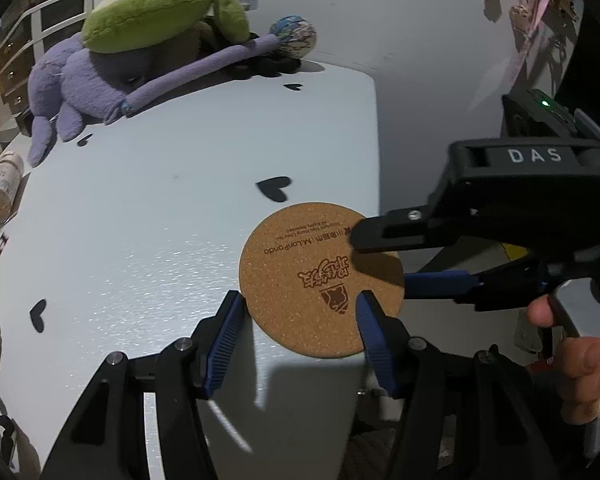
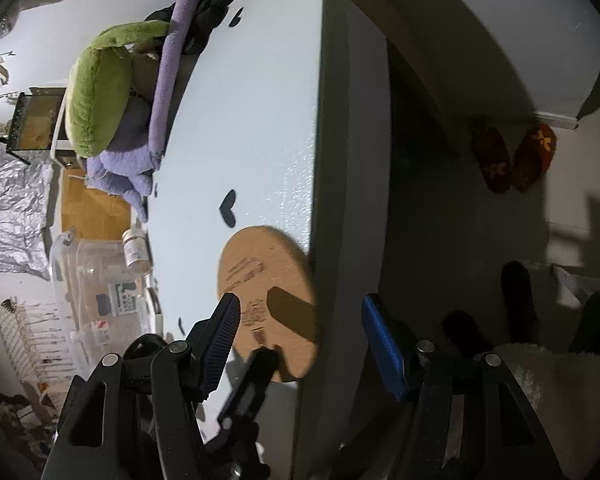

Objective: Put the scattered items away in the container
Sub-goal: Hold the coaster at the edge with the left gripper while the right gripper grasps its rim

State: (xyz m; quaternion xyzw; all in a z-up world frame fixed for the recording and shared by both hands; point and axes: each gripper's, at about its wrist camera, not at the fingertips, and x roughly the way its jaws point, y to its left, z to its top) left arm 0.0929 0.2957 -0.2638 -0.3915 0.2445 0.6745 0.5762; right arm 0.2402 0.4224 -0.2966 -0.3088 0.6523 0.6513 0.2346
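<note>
1. Lay at the counter (image 1: 140,220) edge, 5 o'clock: cork coaster (image 1: 312,280), overhanging.
2. Judged light, stiff, thin; best pinched at the overhanging rim.
3. Left hand-held gripper (image 1: 300,312) spread apart, straddling it.
4. Right hand-held gripper (image 1: 376,260) apart, bracketing its rim.

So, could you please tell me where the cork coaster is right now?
The cork coaster lies at the table's right edge, overhanging it, beside a black heart sticker; the right hand-held gripper straddles its overhanging rim.

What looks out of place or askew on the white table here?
The cork coaster sits at the table's right edge, partly overhanging it. The right hand-held gripper brackets that overhanging rim, one finger above and one below, not visibly clamped. Nothing looks spilled or damaged.
</note>
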